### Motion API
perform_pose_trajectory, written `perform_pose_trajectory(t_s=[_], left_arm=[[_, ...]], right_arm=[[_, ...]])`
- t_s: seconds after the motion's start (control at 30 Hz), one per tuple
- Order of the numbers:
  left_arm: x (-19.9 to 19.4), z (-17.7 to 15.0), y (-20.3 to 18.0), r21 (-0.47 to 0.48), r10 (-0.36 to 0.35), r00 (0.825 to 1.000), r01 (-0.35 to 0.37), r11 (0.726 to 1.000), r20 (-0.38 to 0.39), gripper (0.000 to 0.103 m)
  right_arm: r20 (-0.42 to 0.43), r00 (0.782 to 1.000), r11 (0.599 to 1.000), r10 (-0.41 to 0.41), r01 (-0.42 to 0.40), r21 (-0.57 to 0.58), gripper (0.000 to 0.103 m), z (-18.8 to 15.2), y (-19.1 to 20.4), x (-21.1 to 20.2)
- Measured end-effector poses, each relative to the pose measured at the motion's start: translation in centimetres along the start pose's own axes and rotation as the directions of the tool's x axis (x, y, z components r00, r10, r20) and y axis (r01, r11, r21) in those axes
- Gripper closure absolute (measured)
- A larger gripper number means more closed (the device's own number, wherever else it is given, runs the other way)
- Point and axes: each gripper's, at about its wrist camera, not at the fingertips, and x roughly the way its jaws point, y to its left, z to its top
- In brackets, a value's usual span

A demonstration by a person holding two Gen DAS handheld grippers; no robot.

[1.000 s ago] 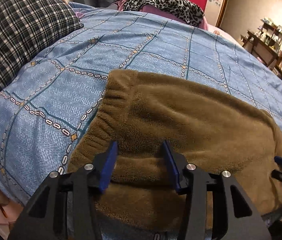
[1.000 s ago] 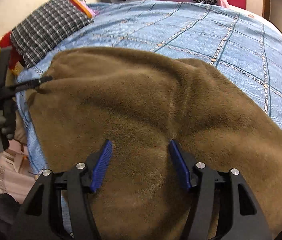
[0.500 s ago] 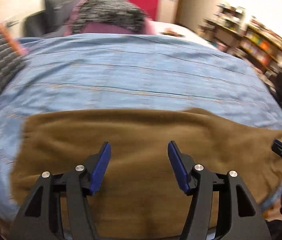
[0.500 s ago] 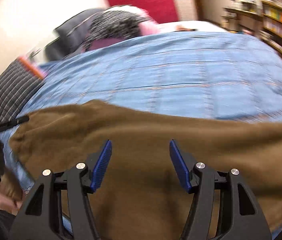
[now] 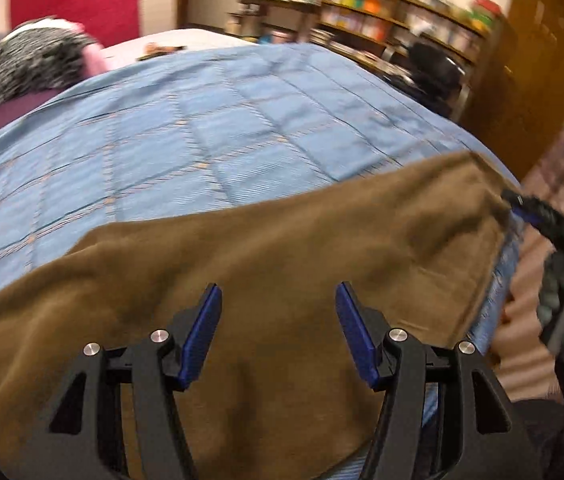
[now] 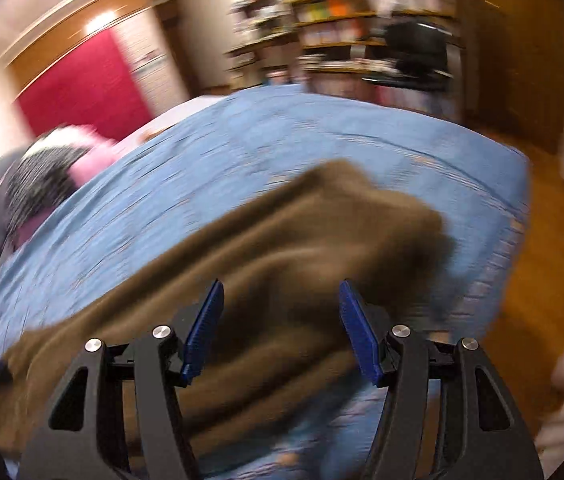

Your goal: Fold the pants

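Brown fleece pants [image 5: 282,264] lie spread along the near edge of a bed with a blue patterned cover [image 5: 186,136]. My left gripper [image 5: 278,332] is open and empty, just above the pants' middle. My right gripper [image 6: 280,328] is open and empty above the pants [image 6: 282,256] near their right end. The right gripper also shows at the right edge of the left wrist view [image 5: 537,216], beside the pants' far right corner. Both views are motion-blurred.
A leopard-print and pink bundle [image 5: 30,64] lies at the bed's far left. Bookshelves [image 5: 381,20] and a dark chair [image 5: 433,68] stand beyond the bed. The bed's right edge drops to a wooden floor [image 6: 537,240].
Both cameras have swung to the right along the pants, from the waistband end toward the leg end. The plaid pillow has left view. Both grippers stay open.
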Motion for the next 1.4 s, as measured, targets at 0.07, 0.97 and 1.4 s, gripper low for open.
perform_pose_trajectory(t_s=[0.07, 0.97, 1.4], left_arm=[[1.0, -0.2, -1.3, 0.028, -0.031, 0.999, 0.031, 0.999, -0.029, 0.043], [3.6, -2.7, -5.4, 0.170, -0.184, 0.965, 0.216, 0.961, -0.185, 0.044], [3.6, -1.3, -3.9, 0.047, -0.190, 0.972, 0.198, 0.979, -0.136, 0.043]], right_arm=[[0.035, 0.998, 0.998, -0.046, 0.044, 0.042, 0.042, 0.5, -1.6, -0.1], [0.036, 0.998, 0.969, -0.052, 0.042, 0.244, 0.028, 2.0, -7.6, 1.9], [-0.054, 0.998, 0.974, 0.034, -0.021, 0.225, 0.069, 2.5, -5.9, 5.7]])
